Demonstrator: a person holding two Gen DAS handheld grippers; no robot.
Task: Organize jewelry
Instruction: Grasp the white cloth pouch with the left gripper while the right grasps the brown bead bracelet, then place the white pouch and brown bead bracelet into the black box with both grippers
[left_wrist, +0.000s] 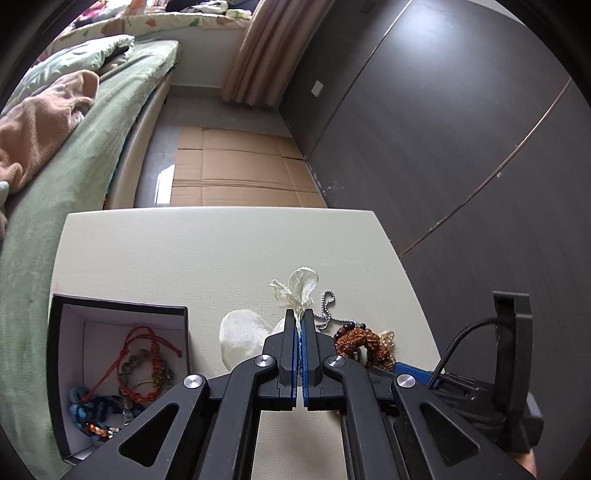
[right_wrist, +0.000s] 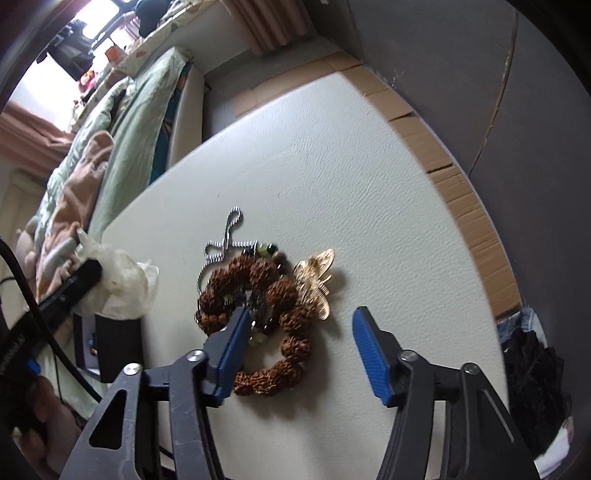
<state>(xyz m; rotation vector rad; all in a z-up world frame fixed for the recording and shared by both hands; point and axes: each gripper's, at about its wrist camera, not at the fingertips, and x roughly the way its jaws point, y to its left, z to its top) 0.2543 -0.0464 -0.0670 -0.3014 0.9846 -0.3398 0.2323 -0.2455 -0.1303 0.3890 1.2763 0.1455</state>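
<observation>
My left gripper (left_wrist: 299, 314) is shut on a white sheer pouch (left_wrist: 240, 338), holding it above the table; the pouch also shows in the right wrist view (right_wrist: 125, 284). A black box (left_wrist: 59, 332) at the left holds several bracelets (left_wrist: 147, 369). My right gripper (right_wrist: 299, 325) is open, low over a brown rough-bead bracelet (right_wrist: 266, 291); its left finger overlaps the bracelet. Next to the bracelet lie a gold butterfly piece (right_wrist: 317, 280), a silver ball chain (right_wrist: 225, 240) and small dark and green beads (right_wrist: 271, 251). The brown bracelet (left_wrist: 364, 341) and chain (left_wrist: 327, 306) also show in the left wrist view.
The pale table (left_wrist: 184, 251) stands beside a bed with green bedding (left_wrist: 92, 147) on the left and a dark wardrobe (left_wrist: 443, 129) on the right. Cardboard (left_wrist: 236, 170) covers the floor beyond. The black box (right_wrist: 118, 343) sits left of the bracelets. Dark clothes (right_wrist: 532, 362) lie at the right.
</observation>
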